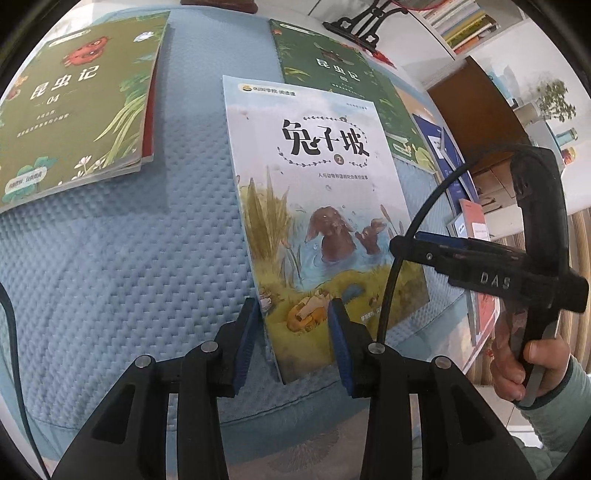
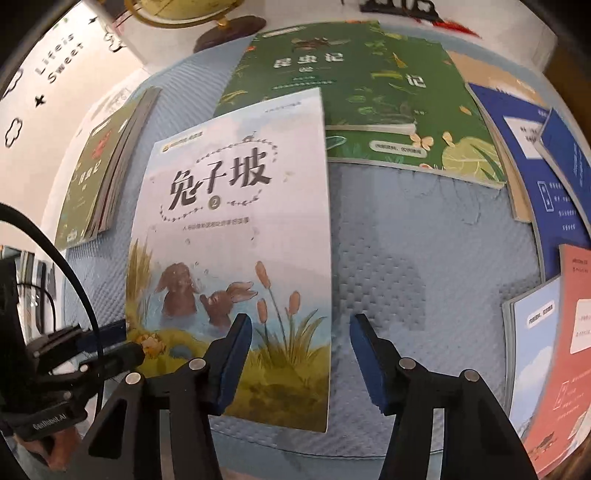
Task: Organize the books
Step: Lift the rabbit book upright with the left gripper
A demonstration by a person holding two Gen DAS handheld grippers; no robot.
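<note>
A pale blue rabbit picture book (image 1: 314,206) (image 2: 236,251) is lifted and tilted above the blue quilted cushion (image 1: 129,240). My left gripper (image 1: 291,336) straddles its near left corner with the jaws apart; in the right wrist view its fingers (image 2: 99,350) meet the book's left edge. My right gripper (image 2: 301,354) is open, its jaws either side of the book's right edge, not closed on it. In the left wrist view it (image 1: 436,247) reaches to the book's right edge. An olive insect book (image 1: 74,103) (image 2: 99,170) lies far left. A green insect book (image 1: 343,77) (image 2: 369,92) lies behind.
Blue books (image 2: 535,166) and an orange-and-blue book (image 2: 554,354) lie at the cushion's right edge. A globe stand (image 2: 229,26) and a black stand (image 1: 362,22) sit behind the cushion. A bookshelf (image 1: 465,22) stands at the far right.
</note>
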